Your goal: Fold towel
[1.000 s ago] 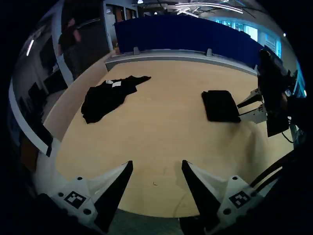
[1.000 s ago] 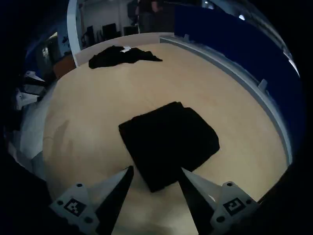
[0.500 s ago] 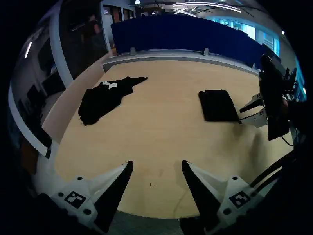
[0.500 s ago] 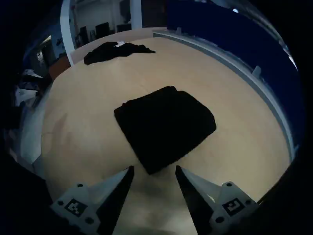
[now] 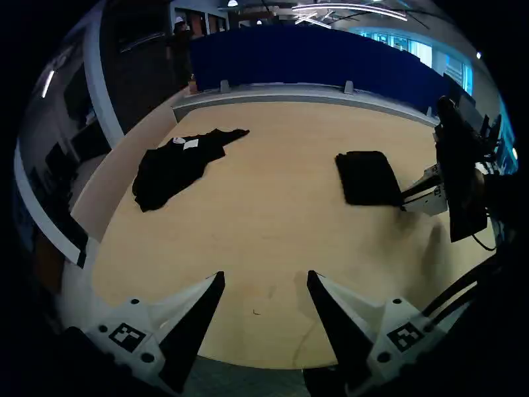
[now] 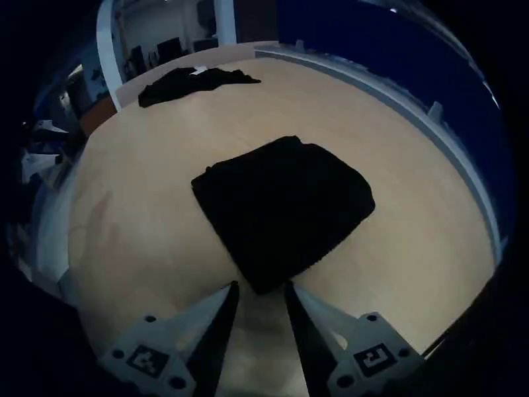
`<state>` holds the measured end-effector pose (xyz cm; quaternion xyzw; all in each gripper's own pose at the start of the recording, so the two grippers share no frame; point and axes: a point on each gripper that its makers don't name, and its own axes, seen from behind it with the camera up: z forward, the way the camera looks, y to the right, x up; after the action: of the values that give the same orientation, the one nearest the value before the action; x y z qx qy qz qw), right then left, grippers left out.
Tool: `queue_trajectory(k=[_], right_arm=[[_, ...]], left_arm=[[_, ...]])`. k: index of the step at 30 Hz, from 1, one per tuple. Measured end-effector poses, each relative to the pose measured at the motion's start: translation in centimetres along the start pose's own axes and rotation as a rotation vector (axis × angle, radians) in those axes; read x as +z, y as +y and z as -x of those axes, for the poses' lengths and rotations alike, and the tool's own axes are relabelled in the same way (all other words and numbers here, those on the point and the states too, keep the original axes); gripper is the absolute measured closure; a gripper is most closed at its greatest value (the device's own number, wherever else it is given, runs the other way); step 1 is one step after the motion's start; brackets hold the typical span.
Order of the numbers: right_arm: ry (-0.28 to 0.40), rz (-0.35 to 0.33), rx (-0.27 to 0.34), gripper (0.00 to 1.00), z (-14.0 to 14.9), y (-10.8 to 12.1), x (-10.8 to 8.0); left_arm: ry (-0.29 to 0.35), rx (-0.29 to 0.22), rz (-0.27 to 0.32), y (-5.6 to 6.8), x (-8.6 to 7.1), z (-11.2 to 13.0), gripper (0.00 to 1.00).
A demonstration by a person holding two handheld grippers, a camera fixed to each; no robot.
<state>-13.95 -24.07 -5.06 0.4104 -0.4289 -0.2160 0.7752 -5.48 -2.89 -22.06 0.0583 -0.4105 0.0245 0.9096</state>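
Note:
A folded black towel [image 5: 367, 177] [image 6: 284, 212] lies flat on the right part of the light wooden table [image 5: 278, 198]. My right gripper [image 6: 260, 288] sits low at the towel's near corner. Its fingers have narrowed, a gap still shows between the tips, and the corner lies in that gap. From the left gripper view, the right gripper [image 5: 404, 200] reaches in from the right edge, tips at that same corner. My left gripper [image 5: 264, 274] hangs open over the table's near edge with nothing between its fingers. A crumpled black cloth [image 5: 175, 165] [image 6: 192, 83] lies at the far left.
A blue partition [image 5: 317, 56] and a low white rim [image 5: 297, 92] close off the table's far side. A white curved ledge [image 5: 112, 178] runs along the left. A person [image 5: 180, 40] stands far back. A dark sleeve and the gripper body [image 5: 463, 178] fill the right edge.
My right gripper has dropped toward the folded towel's near corner and its fingers have drawn closer together. The left gripper has barely moved. The person in the background has walked to the right.

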Motion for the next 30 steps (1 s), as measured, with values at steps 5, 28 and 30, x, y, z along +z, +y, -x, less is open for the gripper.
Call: queue_trajectory(k=[5, 28, 30], right_arm=[[-0.001, 0.009, 0.003, 0.62, 0.0, 0.2, 0.2], [0.077, 0.057, -0.061, 0.96, -4.5, 2.4, -2.6], [0.099, 0.068, -0.073, 0.96, -5.9, 2.8, -3.4]], left_arm=[[-0.001, -0.001, -0.001, -0.1, 0.2, 0.1, 0.07], [0.011, 0.008, 0.009, 0.4, 0.6, -0.8, 0.07], [0.017, 0.009, 0.011, 0.6, 0.6, -1.2, 0.07]])
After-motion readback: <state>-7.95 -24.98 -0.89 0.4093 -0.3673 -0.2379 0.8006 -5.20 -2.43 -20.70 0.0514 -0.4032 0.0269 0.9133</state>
